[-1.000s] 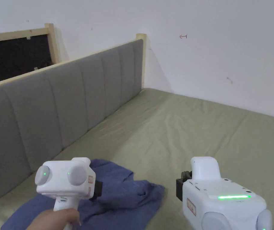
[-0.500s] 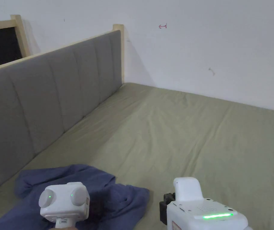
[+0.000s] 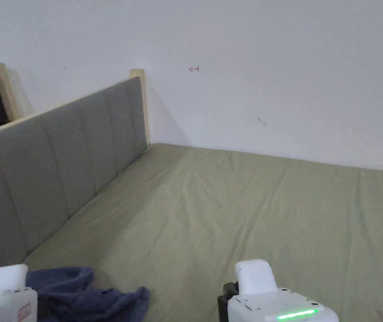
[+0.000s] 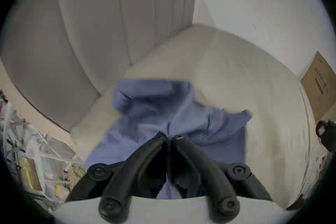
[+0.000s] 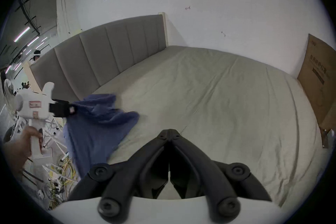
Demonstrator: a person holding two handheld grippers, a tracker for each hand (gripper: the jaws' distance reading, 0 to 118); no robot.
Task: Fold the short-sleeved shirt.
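Observation:
The blue short-sleeved shirt (image 3: 81, 293) lies crumpled at the near left corner of the olive-green bed (image 3: 249, 209). My left gripper (image 4: 169, 137) is shut on a fold of the shirt (image 4: 163, 111), and blue cloth runs between its jaws. In the right gripper view, the left gripper (image 5: 71, 109) holds the shirt (image 5: 94, 128) up, with part of the shirt hanging over the bed's edge. My right gripper (image 5: 169, 132) is shut with nothing in it, above bare sheet to the right of the shirt. Its white body (image 3: 270, 302) is at the bottom of the head view.
A grey padded headboard (image 3: 60, 167) runs along the bed's left side, and a white wall (image 3: 270, 84) stands behind. A cardboard box (image 5: 318, 73) leans at the far right. Cables and clutter (image 5: 54, 173) lie on the floor left of the bed.
The head camera has swung right and up. My left gripper has drawn back toward the near left with the shirt, which is now more bunched at the corner.

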